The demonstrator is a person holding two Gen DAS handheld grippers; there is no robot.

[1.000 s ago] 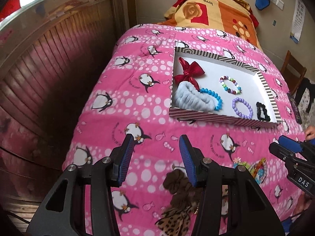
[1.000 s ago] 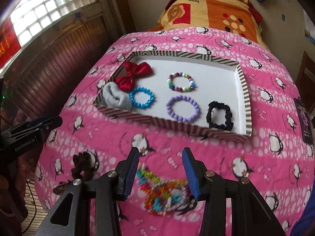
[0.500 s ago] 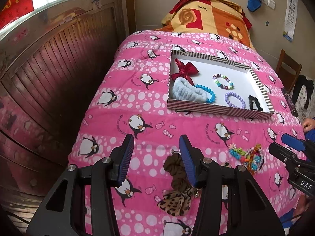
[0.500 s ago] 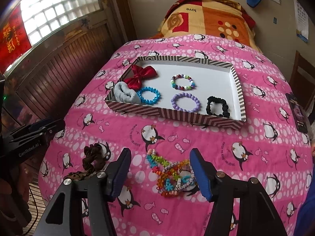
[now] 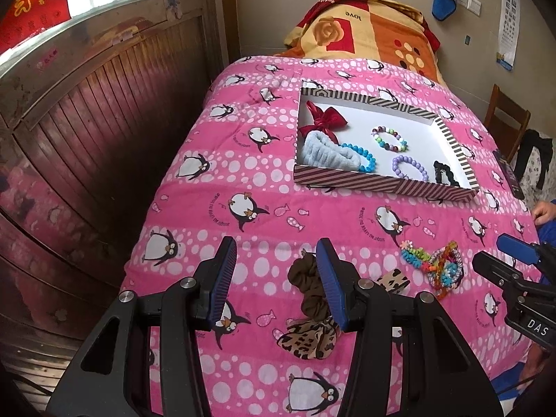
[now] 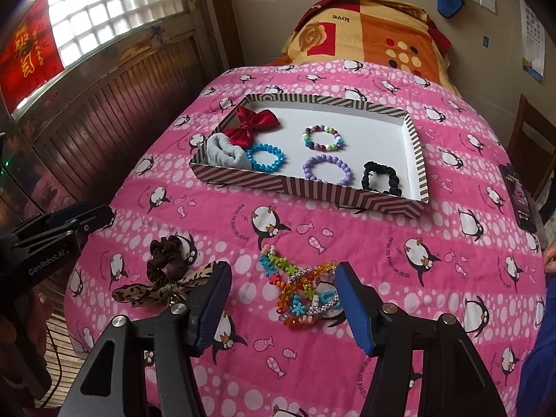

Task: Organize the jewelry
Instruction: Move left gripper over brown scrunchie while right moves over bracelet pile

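A striped shallow box [image 6: 305, 191] on the pink penguin quilt holds a red bow [image 6: 252, 125], a grey fluffy band [image 6: 224, 153], three bead bracelets, blue [image 6: 266, 158], mixed [image 6: 323, 137] and purple [image 6: 326, 170], and a black scrunchie [image 6: 380, 177]. In front of the box lie a heap of colourful bracelets [image 6: 302, 288], a brown scrunchie [image 5: 307, 278] and a leopard-print bow [image 5: 309, 337]. My right gripper [image 6: 282, 267] hovers open over the heap, touching nothing. My left gripper [image 5: 276, 243] stands open, its right finger covering part of the brown scrunchie.
A folded orange quilt [image 5: 365, 31] lies at the bed's head. Wooden panelling [image 5: 87, 139] runs along the bed's left edge. At the right are a chair [image 5: 504, 118], a dark phone [image 6: 521, 198] on the quilt and a person's hand [image 5: 545, 208].
Both grippers have drawn back from the box toward the bed's near end, so more of the quilt and loose items shows. The right jaws have widened.
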